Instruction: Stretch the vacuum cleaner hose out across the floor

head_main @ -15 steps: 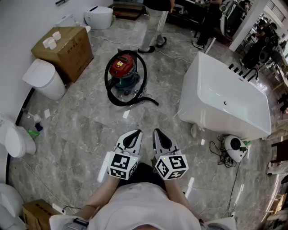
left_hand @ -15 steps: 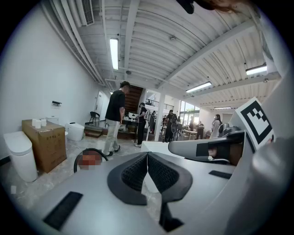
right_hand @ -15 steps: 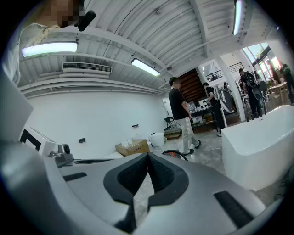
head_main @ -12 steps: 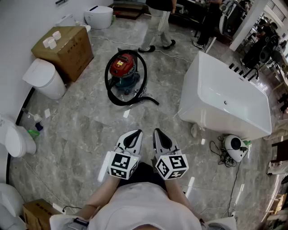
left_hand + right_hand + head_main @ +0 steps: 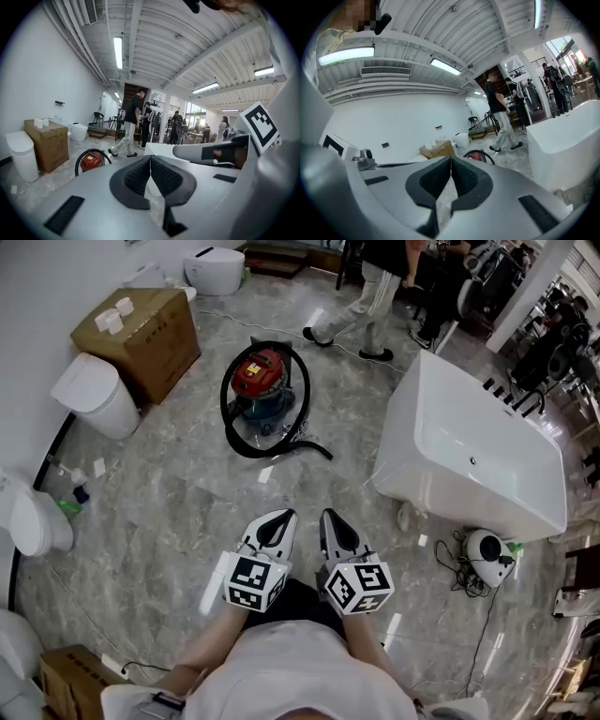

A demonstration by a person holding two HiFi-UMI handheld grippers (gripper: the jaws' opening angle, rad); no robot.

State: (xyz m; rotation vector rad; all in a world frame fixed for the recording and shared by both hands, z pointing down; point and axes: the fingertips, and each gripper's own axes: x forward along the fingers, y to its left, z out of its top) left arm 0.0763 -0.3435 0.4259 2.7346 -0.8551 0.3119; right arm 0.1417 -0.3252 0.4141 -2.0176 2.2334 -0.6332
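Observation:
A red and teal canister vacuum cleaner (image 5: pixel 262 382) stands on the marble floor some way ahead of me. Its black hose (image 5: pixel 232 432) loops around the canister, and the loose end (image 5: pixel 314 448) trails to the right. The same vacuum cleaner (image 5: pixel 91 161) shows low at left in the left gripper view, and the vacuum cleaner (image 5: pixel 477 155) shows past the jaws in the right gripper view. My left gripper (image 5: pixel 277 517) and right gripper (image 5: pixel 330 516) are held side by side close to my body, both shut and empty, well short of the hose.
A white bathtub (image 5: pixel 473 460) stands at right, with a small white appliance and cables (image 5: pixel 490 553) by its near end. A cardboard box (image 5: pixel 141 329) and white toilets (image 5: pixel 86 396) line the left wall. A person (image 5: pixel 375 292) walks beyond the vacuum.
The head view has shifted slightly, and the walking person has moved to the right behind the vacuum. Both grippers keep the same position, shut.

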